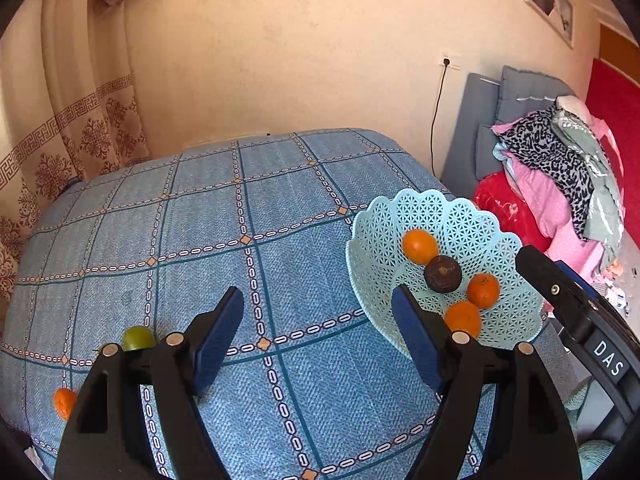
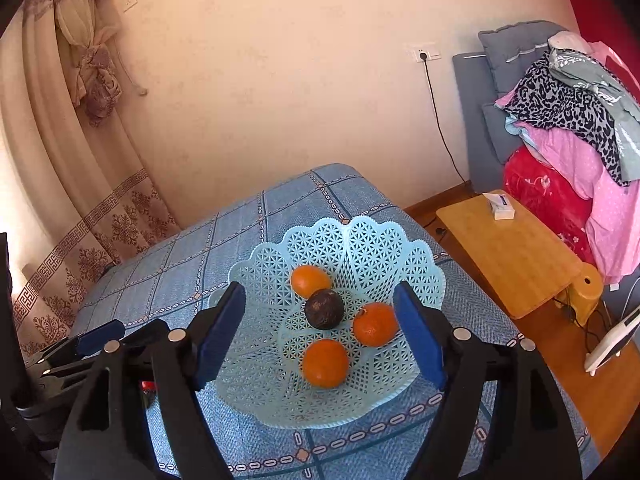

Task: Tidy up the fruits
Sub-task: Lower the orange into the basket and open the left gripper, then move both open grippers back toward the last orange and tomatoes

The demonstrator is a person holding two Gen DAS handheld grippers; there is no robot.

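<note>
Stage: between placements, both tools empty. Left gripper (image 1: 318, 336) held with jaws apart over bare tablecloth (image 1: 280, 380), nothing between the pads. Right gripper (image 2: 320, 332) likewise spread wide above the basket (image 2: 424, 280), clamped on nothing.

Loose fruit, nearest first, left wrist view: orange fruit (image 1: 64, 402) at the lower left, partly hidden behind the left finger; green fruit (image 1: 138, 337) just beyond it, also on the cloth. Both well apart from the basket, so judged not yet sorted.

Next move, as a judgement: swing the left gripper toward the green or orange fruit at its left, centre the pads either side, close gently on the round skin to avoid rolling it off, then carry across to the basket.

Container: pale blue lattice basket with scalloped rim, standing near the right table edge. Contents, near to far: one orange (image 2: 325, 363), a second orange (image 2: 375, 324) to its right, a dark brown round fruit (image 2: 323, 309) at the centre, a third orange (image 2: 310, 281) behind it
</note>
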